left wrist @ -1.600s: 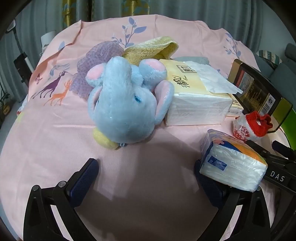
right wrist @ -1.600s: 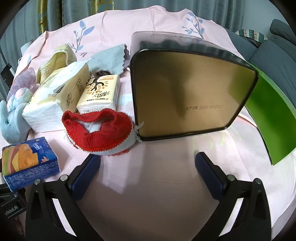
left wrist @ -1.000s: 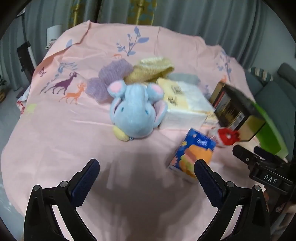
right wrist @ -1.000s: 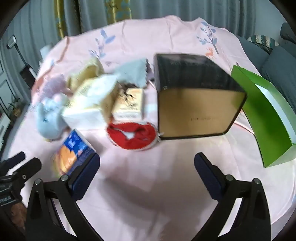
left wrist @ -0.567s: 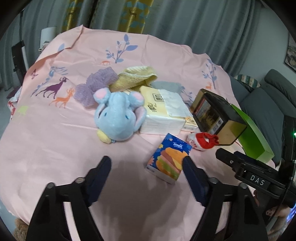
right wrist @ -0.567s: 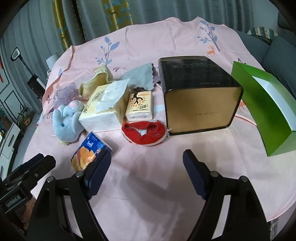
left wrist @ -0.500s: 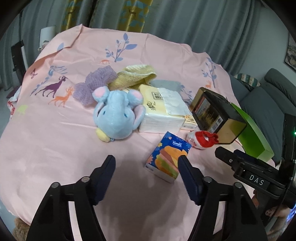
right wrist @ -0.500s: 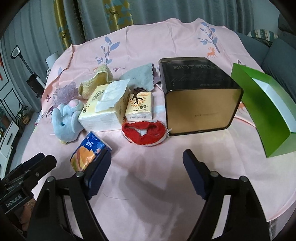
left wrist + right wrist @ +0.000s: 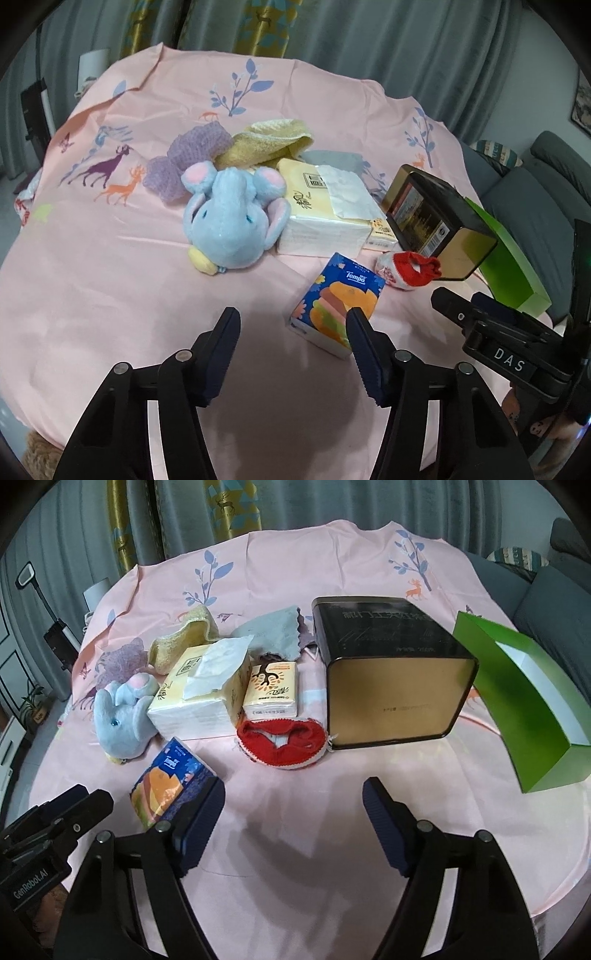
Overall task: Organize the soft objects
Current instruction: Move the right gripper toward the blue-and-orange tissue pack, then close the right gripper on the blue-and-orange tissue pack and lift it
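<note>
On the pink cloth-covered worktop (image 9: 110, 280) in front of me, soft things lie in a loose cluster. My left claw (image 9: 290, 343) hovers above the cloth, moderately open and empty; my right claw (image 9: 293, 819) is spread wide and empty too. Nearest to both is a blue pocket-tissue pack (image 9: 334, 299), lying just ahead of my left claw's right finger. Beyond it sits a blue plush elephant (image 9: 232, 218), touching a large pale-yellow tissue pack (image 9: 325, 206). A small orange tissue pack (image 9: 271, 690) lies beside that, with a red knitted piece (image 9: 282, 744) just in front. A yellow towel (image 9: 266, 142), a purple knit (image 9: 184, 162) and a grey cloth (image 9: 273, 635) lie behind. A hard gold tin (image 9: 391, 675) and a green box (image 9: 524, 705) stand to the right.

I judge the blue pack light, squashy and slick in its wrapper, so I would pinch it across its narrow sides, firmly enough not to slip. The elephant should compress easily; its round body looks the best hold.
</note>
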